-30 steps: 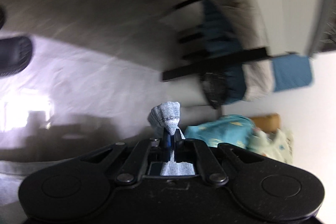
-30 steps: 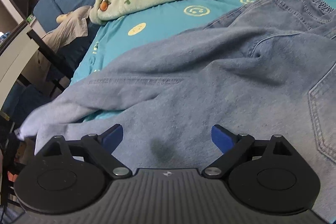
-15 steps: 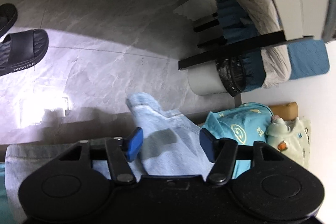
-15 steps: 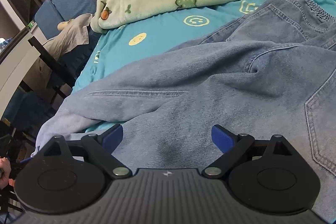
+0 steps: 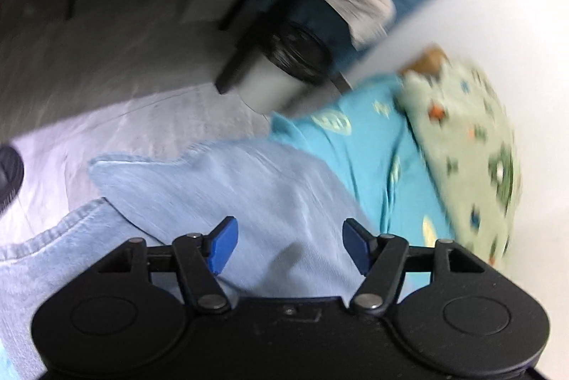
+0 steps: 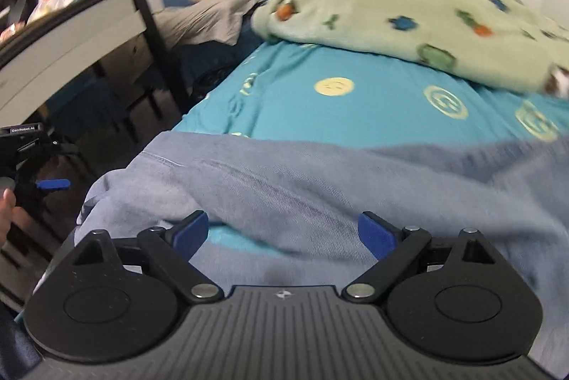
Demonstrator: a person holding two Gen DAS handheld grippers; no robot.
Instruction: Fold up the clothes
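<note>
Jeans (image 5: 256, 202) spread over the teal bed (image 6: 373, 95), just ahead of and below both sets of jaws. Left gripper (image 5: 290, 246) parted about halfway, just opened, nothing between; right gripper (image 6: 284, 232) wide, empty too. Leg's long axis running crosswise in the right view (hem end toward the bed's edge, left gripper nearer). Likely next: regrasp the hem.

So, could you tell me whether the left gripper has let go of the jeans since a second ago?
Yes. The left gripper has just opened; the jeans lie beneath it on the bed.
</note>
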